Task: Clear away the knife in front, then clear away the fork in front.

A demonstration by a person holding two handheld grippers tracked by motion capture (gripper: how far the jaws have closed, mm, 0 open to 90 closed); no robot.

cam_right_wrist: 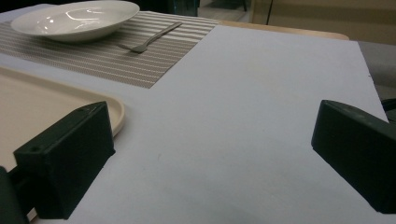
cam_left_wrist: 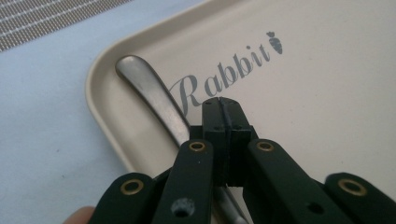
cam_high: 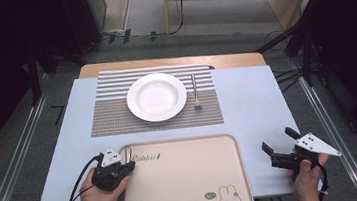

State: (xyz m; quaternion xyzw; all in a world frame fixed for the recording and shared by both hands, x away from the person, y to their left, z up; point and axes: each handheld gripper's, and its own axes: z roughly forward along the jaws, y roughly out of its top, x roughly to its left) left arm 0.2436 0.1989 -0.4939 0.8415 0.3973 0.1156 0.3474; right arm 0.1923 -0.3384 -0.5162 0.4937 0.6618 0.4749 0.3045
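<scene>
At the left of the worktop (cam_high: 262, 106), the left gripper (cam_left_wrist: 223, 109) sits low over the near-left corner of the beige tray (cam_high: 190, 179), its fingers pressed together with no gap between them. A metal handle (cam_left_wrist: 149, 93), most likely a spoon or knife, lies in that tray corner and runs under the gripper body; the fingertips look closed just beside it rather than around it, though the part beneath the gripper is hidden, so I cannot tell for sure whether it is pinched. That low, angled approach suits picking a flat utensil off the tray floor. Farther along, the striped placemat (cam_high: 113, 120) carries the white plate (cam_high: 156, 97) with a fork (cam_high: 196, 93) just to its right, a setting that leaves room for another utensil. At the right, the right gripper (cam_high: 278, 146) hovers above bare worktop beside the tray, fingers wide and empty, seemingly waiting clear of the work.
</scene>
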